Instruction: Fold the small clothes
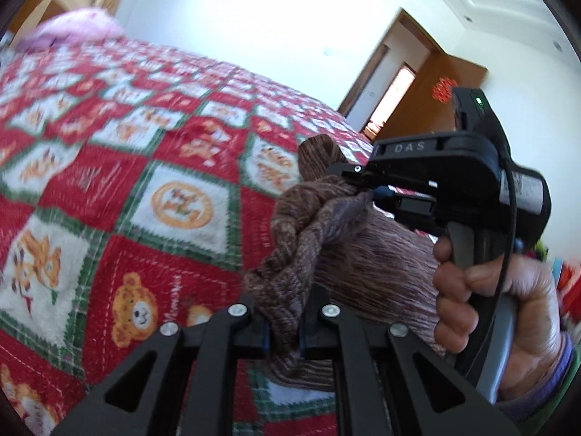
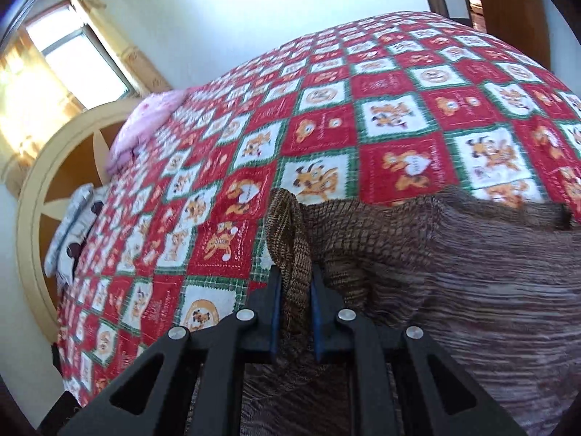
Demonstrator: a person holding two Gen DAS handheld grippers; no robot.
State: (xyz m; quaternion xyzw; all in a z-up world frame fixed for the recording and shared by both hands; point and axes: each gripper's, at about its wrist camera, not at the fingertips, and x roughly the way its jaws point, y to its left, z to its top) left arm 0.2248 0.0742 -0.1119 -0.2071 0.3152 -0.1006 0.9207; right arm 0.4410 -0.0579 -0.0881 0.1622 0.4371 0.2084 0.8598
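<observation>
Between the fingers of the left gripper (image 1: 284, 338) sits a bunched fold of the brown knit garment (image 1: 348, 254), and the blue pads are pressed in tight against it, so that grip is closed on cloth. From there the knit rises in thick twists ahead of the fingers and runs off to the right, where the right gripper (image 1: 366, 190) comes in sideways, its tip buried in the same fabric with a peak of cloth standing just above it. A bare hand (image 1: 486, 309) is wrapped round that gripper's handle, finger on the trigger. Over to the right wrist view: the right gripper (image 2: 295, 318) has a narrow strip of the brown knit garment (image 2: 472, 272) clamped between its blue pads, fingers nearly together, and the strip stands up past the tips. To the right of those fingers the rest of the garment spreads wide and loose, its far edge draped over the blanket. Beyond both pairs of fingers lies the red, white and green checked blanket (image 2: 363, 109) with its cartoon animals, covering the bed. Far ahead and to the left there is a pink pillow (image 2: 145, 123), with a cream and brown round headboard (image 2: 40, 189) and a sunlit window (image 2: 80, 61) behind it. The left wrist view is blurred towards its far edge.
</observation>
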